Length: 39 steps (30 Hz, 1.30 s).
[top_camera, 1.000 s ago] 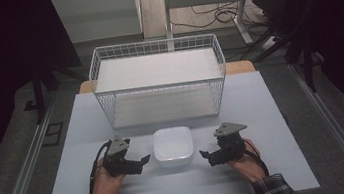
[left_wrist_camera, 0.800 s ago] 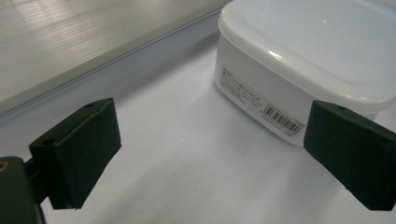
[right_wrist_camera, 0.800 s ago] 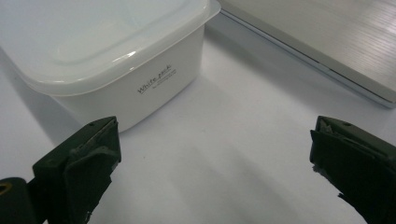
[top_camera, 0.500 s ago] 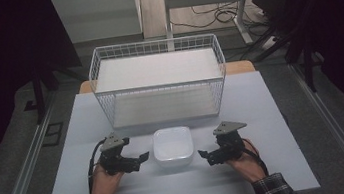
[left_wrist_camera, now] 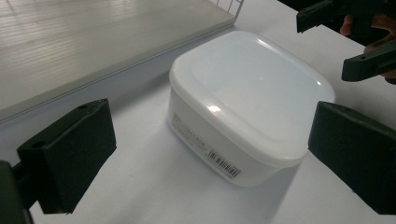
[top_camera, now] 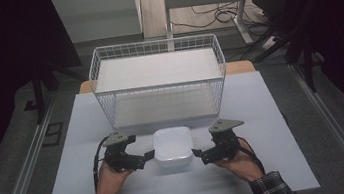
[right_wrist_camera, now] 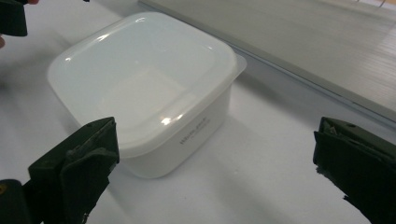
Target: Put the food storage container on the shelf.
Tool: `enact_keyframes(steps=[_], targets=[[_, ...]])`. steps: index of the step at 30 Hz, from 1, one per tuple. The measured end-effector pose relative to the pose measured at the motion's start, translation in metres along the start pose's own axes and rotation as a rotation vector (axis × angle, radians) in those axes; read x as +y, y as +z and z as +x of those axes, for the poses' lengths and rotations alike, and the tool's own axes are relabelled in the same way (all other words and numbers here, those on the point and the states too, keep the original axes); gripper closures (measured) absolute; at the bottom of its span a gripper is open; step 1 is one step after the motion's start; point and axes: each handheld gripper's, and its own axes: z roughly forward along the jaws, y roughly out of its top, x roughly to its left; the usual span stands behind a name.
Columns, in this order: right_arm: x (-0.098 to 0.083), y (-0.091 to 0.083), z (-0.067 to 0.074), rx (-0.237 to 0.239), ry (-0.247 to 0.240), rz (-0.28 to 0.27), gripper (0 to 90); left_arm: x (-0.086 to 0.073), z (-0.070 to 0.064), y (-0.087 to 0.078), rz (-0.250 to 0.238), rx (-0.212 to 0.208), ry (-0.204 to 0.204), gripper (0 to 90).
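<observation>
**Two open grippers flank a lidded white tub near the front of the worktop**

The worktop (top_camera: 89, 138) is a pale grey-white slab that runs from the person's side at the bottom of the high view to a strip of wood at its far edge. A white wire basket (top_camera: 159, 81) stands on the far half, centred between the left and right edges, with its long side facing the person; a pale board lies inside it, and part of that board also shows in the left gripper view (left_wrist_camera: 93, 42) and in the right gripper view (right_wrist_camera: 327, 51).

The white container (top_camera: 172, 148) sits just in front of the basket, near the middle of the worktop's near half, apart from the wire. It is square with rounded corners and a closed, glossy lid; a barcode label shows on one side wall in the left gripper view (left_wrist_camera: 243, 107), and small print on another wall in the right gripper view (right_wrist_camera: 149, 88).

The left gripper (top_camera: 142, 157) is held just beside the container's left wall, its fingers (left_wrist_camera: 70, 154) spread wide with nothing between them and no contact that I can make out. The right gripper (top_camera: 203, 154) mirrors it just beside the right wall, fingers (right_wrist_camera: 74, 172) likewise wide and empty. Both hands rest low near the front edge, in checked sleeves.
</observation>
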Motion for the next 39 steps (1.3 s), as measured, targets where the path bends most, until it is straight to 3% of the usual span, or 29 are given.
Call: enact_keyframes(steps=[3,6,8,13,21,23,25,26,27,28,32,39], targets=[[0.003,0.000,0.002,0.016,0.012,-0.005,0.0,0.004,-0.004,0.004,0.008,-0.013,0.010,0.8],[0.008,0.001,0.003,0.028,0.043,0.002,1.8,0.011,-0.010,0.012,0.037,0.000,0.050,1.6],[0.011,0.004,0.003,0.044,0.030,0.013,2.9,0.014,-0.011,0.016,0.048,-0.004,0.057,2.5],[0.017,0.012,0.005,0.050,0.027,0.041,5.9,0.020,-0.010,0.027,0.062,-0.005,0.058,4.0],[0.019,0.033,0.007,0.099,0.025,0.075,5.9,0.012,-0.008,0.040,0.119,0.001,0.052,2.2],[0.018,0.036,0.006,0.122,0.057,0.083,5.8,0.009,-0.007,0.042,0.119,-0.043,0.019,2.5],[0.017,0.036,0.006,0.129,0.065,0.087,6.8,0.009,-0.007,0.042,0.118,-0.059,0.012,3.5],[0.017,0.036,0.005,0.141,0.072,0.089,10.2,0.008,-0.008,0.042,0.117,-0.076,0.002,6.2],[0.015,0.034,0.005,0.187,0.097,0.099,16.3,0.005,-0.009,0.040,0.114,-0.102,-0.025,12.6],[0.015,0.034,0.005,0.192,0.105,0.103,16.8,0.005,-0.009,0.040,0.114,-0.102,-0.025,13.4],[0.014,0.030,0.009,0.180,0.108,0.113,18.8,0.001,-0.014,0.035,0.119,-0.093,-0.065,19.3],[0.010,0.014,0.015,0.177,0.121,0.153,36.8,0.000,-0.019,0.016,0.132,-0.081,-0.086,47.1]])
